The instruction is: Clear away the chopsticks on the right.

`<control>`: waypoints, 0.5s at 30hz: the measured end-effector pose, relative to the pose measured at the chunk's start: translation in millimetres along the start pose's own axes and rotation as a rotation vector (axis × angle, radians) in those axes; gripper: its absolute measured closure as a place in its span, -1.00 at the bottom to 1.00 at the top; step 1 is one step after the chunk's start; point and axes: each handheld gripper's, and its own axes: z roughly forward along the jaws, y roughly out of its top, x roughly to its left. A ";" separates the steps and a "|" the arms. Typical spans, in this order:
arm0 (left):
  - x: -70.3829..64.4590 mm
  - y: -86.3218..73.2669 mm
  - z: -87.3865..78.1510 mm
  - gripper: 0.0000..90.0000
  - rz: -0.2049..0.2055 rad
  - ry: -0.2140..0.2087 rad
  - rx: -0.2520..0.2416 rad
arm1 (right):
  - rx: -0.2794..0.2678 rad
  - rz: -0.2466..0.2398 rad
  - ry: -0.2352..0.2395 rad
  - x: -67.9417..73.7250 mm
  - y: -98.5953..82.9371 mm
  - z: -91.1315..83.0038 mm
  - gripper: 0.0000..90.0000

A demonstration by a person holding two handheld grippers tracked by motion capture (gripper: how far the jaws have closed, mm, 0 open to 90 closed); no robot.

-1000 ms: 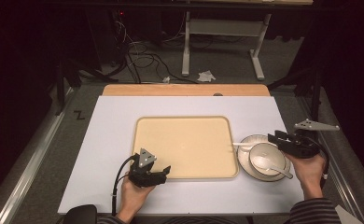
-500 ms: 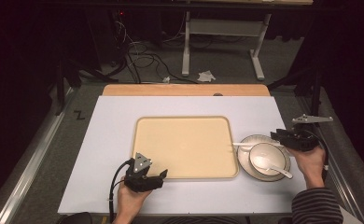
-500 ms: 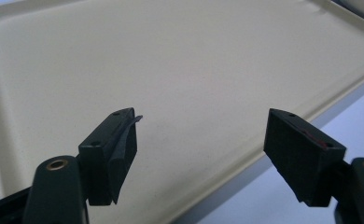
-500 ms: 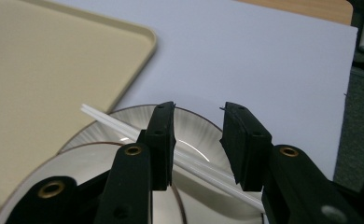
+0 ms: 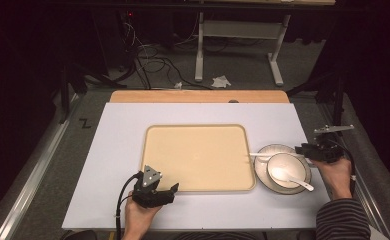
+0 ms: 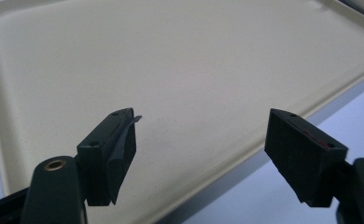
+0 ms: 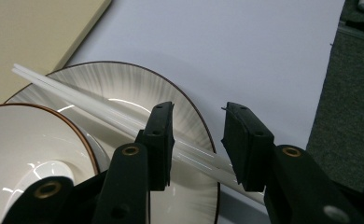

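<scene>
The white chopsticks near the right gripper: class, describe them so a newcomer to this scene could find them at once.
Start at the beige tray in the middle of the white table, then look right to the striped plate holding a bowl. The chopsticks lie side by side across that plate's far rim, between the right gripper jaws. Unlike the short spoon in the bowl, they are long, thin and straight.
</scene>
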 end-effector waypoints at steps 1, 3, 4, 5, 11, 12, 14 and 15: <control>0.2 -0.3 -0.8 -0.44 0.002 0.001 0.002 | 0.010 0.003 -0.001 -2.4 -0.7 1.3 0.42; 0.5 -0.9 -1.9 -0.44 0.005 0.006 0.003 | 0.026 -0.003 -0.011 -8.0 -2.2 3.9 0.38; 0.3 -1.2 -2.1 -0.44 0.001 0.008 0.001 | 0.035 -0.006 -0.016 -10.7 -3.0 5.1 0.37; 0.5 -1.4 -2.4 -0.44 0.004 0.009 0.001 | 0.043 -0.003 -0.018 -12.4 -3.9 6.3 0.37; 1.3 -1.6 -3.1 -0.44 0.006 0.012 0.005 | 0.107 0.016 -0.017 -23.6 -11.2 14.9 0.35; 1.0 -1.7 -2.8 -0.44 0.004 0.010 0.004 | 0.112 0.020 -0.016 -25.5 -12.4 16.1 0.35; 0.6 -1.9 -2.7 -0.44 0.004 0.010 0.004 | 0.126 0.032 -0.024 -28.6 -14.8 17.3 0.35; 0.5 -2.0 -2.8 -0.44 0.005 0.009 0.004 | 0.128 0.039 -0.023 -29.9 -15.5 17.4 0.35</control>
